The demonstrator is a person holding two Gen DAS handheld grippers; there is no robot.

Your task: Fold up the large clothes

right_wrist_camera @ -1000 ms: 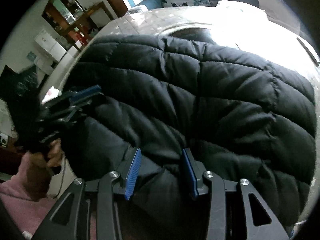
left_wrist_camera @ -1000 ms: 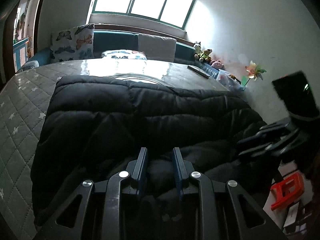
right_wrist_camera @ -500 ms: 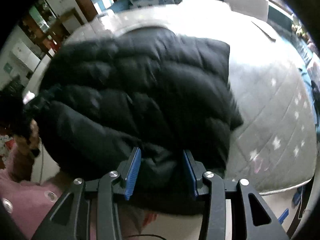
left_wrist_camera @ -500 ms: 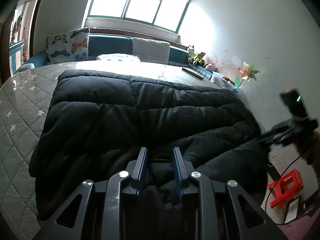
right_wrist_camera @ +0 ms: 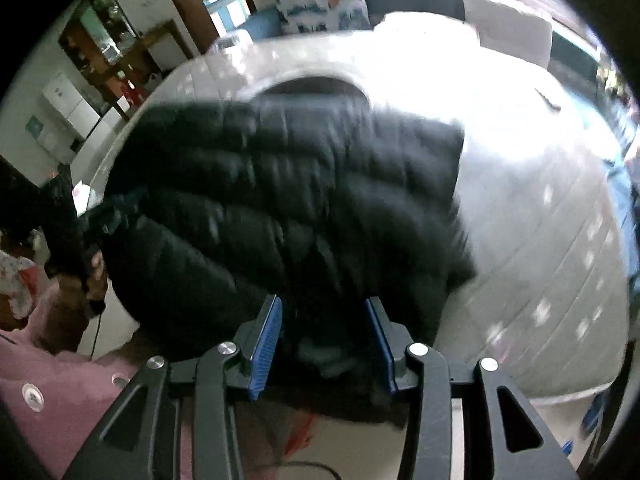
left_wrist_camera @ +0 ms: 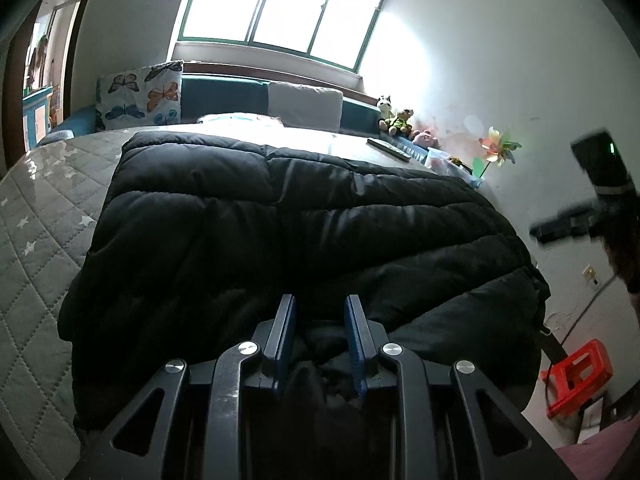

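Note:
A large black quilted puffer coat [left_wrist_camera: 288, 224] lies spread on the grey star-quilted mattress [left_wrist_camera: 44, 208]. My left gripper [left_wrist_camera: 320, 312] is shut on a fold of the coat at its near edge. In the right wrist view, which is blurred, the coat [right_wrist_camera: 304, 184] covers the left half of the mattress [right_wrist_camera: 552, 240]. My right gripper [right_wrist_camera: 323, 312] has its jaws wider apart, with the coat's near hem between them; the fabric fills the gap, and contact with the pads is unclear. The right gripper also shows in the left wrist view [left_wrist_camera: 560, 228], off the bed's right side.
A butterfly pillow [left_wrist_camera: 140, 96] and cushions line the headboard under the window. Stuffed toys [left_wrist_camera: 394, 116] and a pinwheel [left_wrist_camera: 498, 148] sit by the right wall. A red stool [left_wrist_camera: 576, 376] stands on the floor at right. Shelves and a doorway [right_wrist_camera: 120, 56] lie beyond the bed.
Both grippers have pulled back toward the bed's near edge with the coat's hem. The right gripper swung out past the bed's side, and the coat now shows smaller and more mattress is bare.

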